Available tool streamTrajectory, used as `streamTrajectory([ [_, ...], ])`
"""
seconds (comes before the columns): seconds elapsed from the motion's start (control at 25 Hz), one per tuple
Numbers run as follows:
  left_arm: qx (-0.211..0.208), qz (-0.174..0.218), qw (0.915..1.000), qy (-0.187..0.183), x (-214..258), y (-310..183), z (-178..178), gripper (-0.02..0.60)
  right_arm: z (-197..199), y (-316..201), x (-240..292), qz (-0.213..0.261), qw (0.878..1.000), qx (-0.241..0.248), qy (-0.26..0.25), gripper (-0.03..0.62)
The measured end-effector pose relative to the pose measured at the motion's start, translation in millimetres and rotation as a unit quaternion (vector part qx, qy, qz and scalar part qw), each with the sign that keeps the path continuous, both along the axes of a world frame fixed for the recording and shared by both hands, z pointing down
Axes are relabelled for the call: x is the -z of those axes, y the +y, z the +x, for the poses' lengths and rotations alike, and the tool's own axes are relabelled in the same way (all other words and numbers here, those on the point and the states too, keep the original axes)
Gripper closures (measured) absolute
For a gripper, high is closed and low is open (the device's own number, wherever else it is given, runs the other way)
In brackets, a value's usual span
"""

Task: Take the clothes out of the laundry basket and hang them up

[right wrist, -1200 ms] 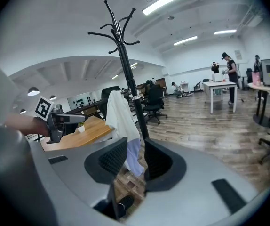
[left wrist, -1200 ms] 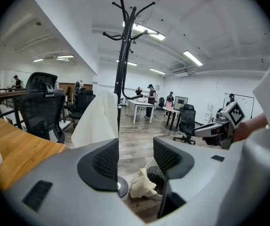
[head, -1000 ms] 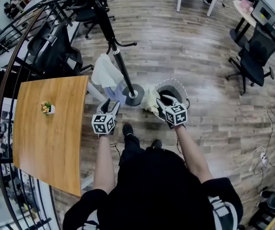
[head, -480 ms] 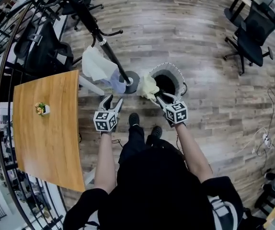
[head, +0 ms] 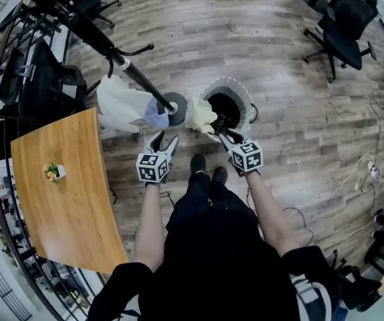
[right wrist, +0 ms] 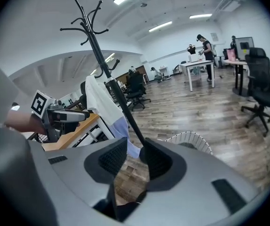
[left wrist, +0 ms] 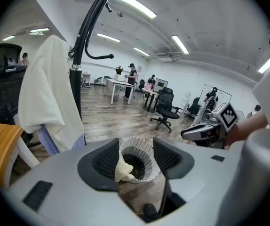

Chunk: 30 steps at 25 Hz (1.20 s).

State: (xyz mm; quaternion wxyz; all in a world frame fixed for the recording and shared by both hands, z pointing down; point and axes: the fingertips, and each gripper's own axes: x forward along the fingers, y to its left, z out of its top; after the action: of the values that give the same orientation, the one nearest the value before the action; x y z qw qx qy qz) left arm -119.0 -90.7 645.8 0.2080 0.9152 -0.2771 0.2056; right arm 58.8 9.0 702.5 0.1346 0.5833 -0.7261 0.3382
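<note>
A white mesh laundry basket (head: 240,93) stands on the wood floor with a pale yellow cloth (head: 201,116) draped over its left rim. Beside it is the black coat rack (head: 132,73), and on it hangs a white garment (head: 120,103) with a lavender piece (head: 156,114). My left gripper (head: 164,139) is open and empty, just short of the rack's base. In the left gripper view the basket (left wrist: 139,144) and yellow cloth (left wrist: 123,169) show between the spread jaws. My right gripper (head: 226,136) is open with nothing in it, at the basket's near rim.
A wooden table (head: 58,206) with a small flower pot (head: 52,172) stands at the left. Black office chairs sit at the far right (head: 342,25) and behind the rack (head: 45,79). Cables (head: 372,172) lie on the floor at right. The person's feet (head: 205,167) are between the grippers.
Both grippers have come down and forward toward the basket and rack base. The yellow cloth stays on the basket rim. Neither gripper's opening has changed.
</note>
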Motion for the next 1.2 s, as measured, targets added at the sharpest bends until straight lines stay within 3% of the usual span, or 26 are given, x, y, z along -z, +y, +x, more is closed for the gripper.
streamTrajectory([
  [0.56, -0.109, -0.037, 0.9933, -0.014, -58.6, -36.1, 38.8, 0.337, -13.8, -30.1, -52.4, -0.033, 0.999, -0.040, 0.005, 0.462],
  [1.2, -0.131, -0.095, 0.9856, -0.050, -155.5, -60.7, 63.9, 0.337, -6.5, -62.9, -148.9, -0.076, 0.996, -0.045, -0.029, 0.459],
])
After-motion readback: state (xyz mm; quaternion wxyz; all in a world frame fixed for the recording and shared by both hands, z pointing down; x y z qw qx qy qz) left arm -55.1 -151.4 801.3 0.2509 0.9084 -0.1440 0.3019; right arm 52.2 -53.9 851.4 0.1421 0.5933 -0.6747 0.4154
